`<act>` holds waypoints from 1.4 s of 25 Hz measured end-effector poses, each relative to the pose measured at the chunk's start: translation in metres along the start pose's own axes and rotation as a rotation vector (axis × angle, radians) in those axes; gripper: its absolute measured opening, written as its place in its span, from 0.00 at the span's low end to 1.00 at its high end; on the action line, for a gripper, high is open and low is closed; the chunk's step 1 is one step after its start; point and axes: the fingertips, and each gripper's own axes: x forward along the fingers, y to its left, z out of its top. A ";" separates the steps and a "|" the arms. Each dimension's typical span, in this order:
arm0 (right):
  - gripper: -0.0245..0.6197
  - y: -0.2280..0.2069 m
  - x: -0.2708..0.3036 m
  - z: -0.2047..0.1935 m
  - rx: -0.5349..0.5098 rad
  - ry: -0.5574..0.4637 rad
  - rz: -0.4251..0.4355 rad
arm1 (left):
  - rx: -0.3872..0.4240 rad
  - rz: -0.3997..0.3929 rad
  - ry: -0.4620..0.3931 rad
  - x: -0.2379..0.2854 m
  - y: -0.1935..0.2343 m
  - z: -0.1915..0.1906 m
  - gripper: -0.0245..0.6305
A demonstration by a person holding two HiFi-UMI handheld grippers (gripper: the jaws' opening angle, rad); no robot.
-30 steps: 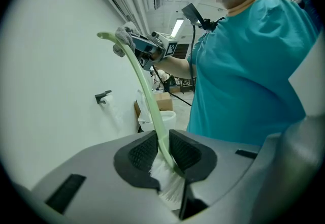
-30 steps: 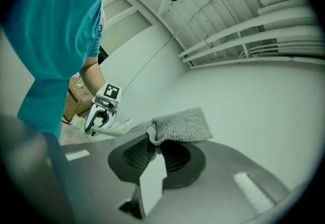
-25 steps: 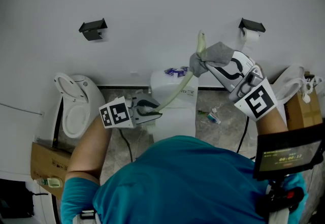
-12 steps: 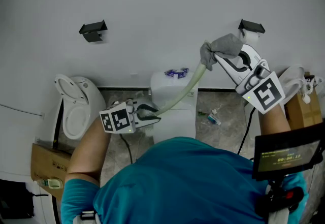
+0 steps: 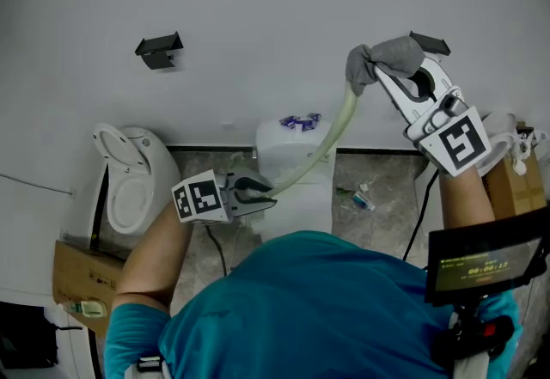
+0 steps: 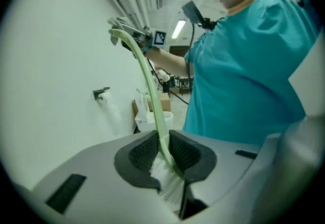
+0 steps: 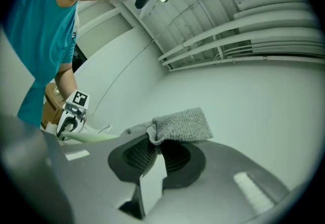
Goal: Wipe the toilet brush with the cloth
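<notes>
While left tool (image 5: 258, 190) clamps brush (image 5: 320, 149) | cloth (image 5: 382, 57) in right tool (image 5: 385, 79) caps handle

Floor (image 5: 378, 231): toilets (image 5: 129, 184), cardbd box (image 5: 73, 270), cable (image 5: 418, 210).

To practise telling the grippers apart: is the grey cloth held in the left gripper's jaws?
No: the left gripper clamps the toilet brush by its bristles, while the right gripper pinches the cloth.
</notes>
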 end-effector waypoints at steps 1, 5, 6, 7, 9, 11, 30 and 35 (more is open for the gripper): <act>0.09 -0.003 -0.002 0.004 0.018 -0.019 -0.021 | -0.042 0.002 -0.029 0.001 0.001 0.002 0.15; 0.09 0.007 -0.006 0.006 0.046 -0.044 -0.031 | -0.159 0.029 -0.098 0.003 0.010 0.010 0.15; 0.09 0.014 -0.006 0.005 0.042 -0.041 -0.018 | -0.184 0.039 -0.115 0.002 0.014 0.013 0.15; 0.09 0.022 -0.006 0.003 0.039 -0.037 -0.003 | -0.211 0.048 -0.134 0.001 0.018 0.017 0.15; 0.09 0.039 -0.003 0.000 0.038 -0.032 0.030 | -0.274 0.063 -0.185 -0.004 0.028 0.026 0.15; 0.09 0.056 0.001 -0.002 0.045 -0.036 0.063 | -0.341 0.083 -0.229 -0.009 0.039 0.034 0.15; 0.09 0.218 0.057 -0.092 -0.145 0.298 0.304 | -0.222 0.483 0.191 0.016 0.094 0.020 0.15; 0.09 0.218 0.055 -0.101 -0.230 0.327 0.285 | -0.138 0.527 0.237 0.014 0.095 0.025 0.15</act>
